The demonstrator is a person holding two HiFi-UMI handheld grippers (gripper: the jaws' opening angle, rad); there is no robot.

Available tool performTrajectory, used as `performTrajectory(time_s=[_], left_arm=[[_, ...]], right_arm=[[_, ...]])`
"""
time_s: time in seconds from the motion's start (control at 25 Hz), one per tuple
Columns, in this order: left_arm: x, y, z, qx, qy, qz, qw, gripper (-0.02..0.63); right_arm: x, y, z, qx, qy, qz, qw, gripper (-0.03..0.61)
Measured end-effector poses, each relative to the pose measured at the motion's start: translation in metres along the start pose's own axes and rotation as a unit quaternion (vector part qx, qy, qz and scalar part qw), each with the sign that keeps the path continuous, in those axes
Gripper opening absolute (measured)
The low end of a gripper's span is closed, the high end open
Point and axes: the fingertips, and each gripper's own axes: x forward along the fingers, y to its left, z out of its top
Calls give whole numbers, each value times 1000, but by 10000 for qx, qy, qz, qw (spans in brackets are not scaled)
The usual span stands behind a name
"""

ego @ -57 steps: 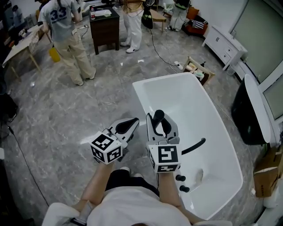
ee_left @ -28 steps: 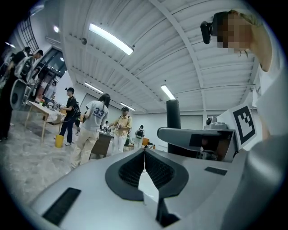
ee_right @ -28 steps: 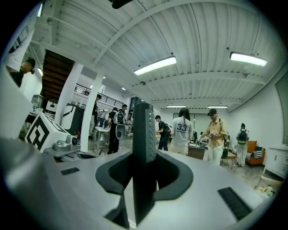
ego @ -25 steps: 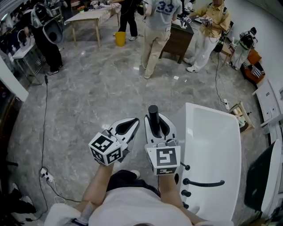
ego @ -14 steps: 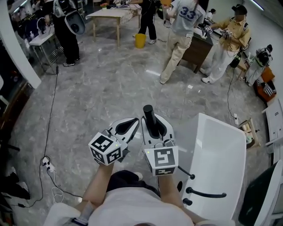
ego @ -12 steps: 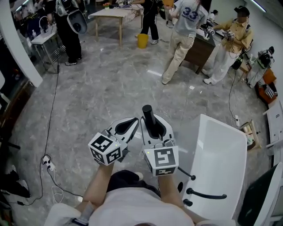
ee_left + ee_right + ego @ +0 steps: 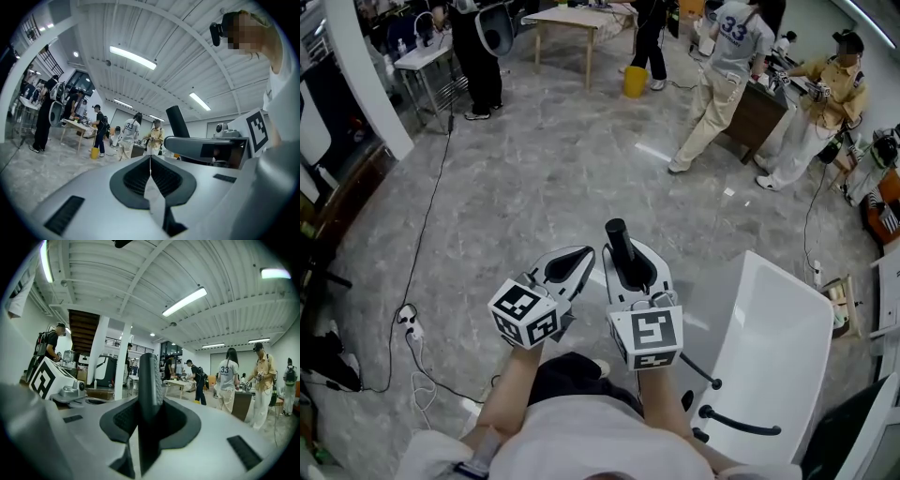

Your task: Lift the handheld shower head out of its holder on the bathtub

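1. Left gripper [image 7: 570, 264]: jaws pressed together on nothing, level, just beside the right one. Judged idle, parked clear of the work.
2. Right gripper [image 7: 630, 269]: jaws pinch the dark handheld shower head [image 7: 616, 236], whose stem juts out past the jaw tips. The hold sits low on the stem, probably for a steady carry.
3. Bathtub [image 7: 741, 309]: lower right, with black fittings [image 7: 733, 424] on its rim. The shower head is well apart from it, so the lift looks done.
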Motion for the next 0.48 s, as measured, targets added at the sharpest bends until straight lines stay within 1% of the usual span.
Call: performTrajectory(time_s=[0.2,0.48], left_arm=[[-2,-1,-2,-15,-3,24,10000,11],[-2,-6,0,-18,-1,-114,9999,11]], right_arm=[[-2,1,-2,-11,24,8,10000,121],[-8,2,3,33,-37,-73,10000,121]])
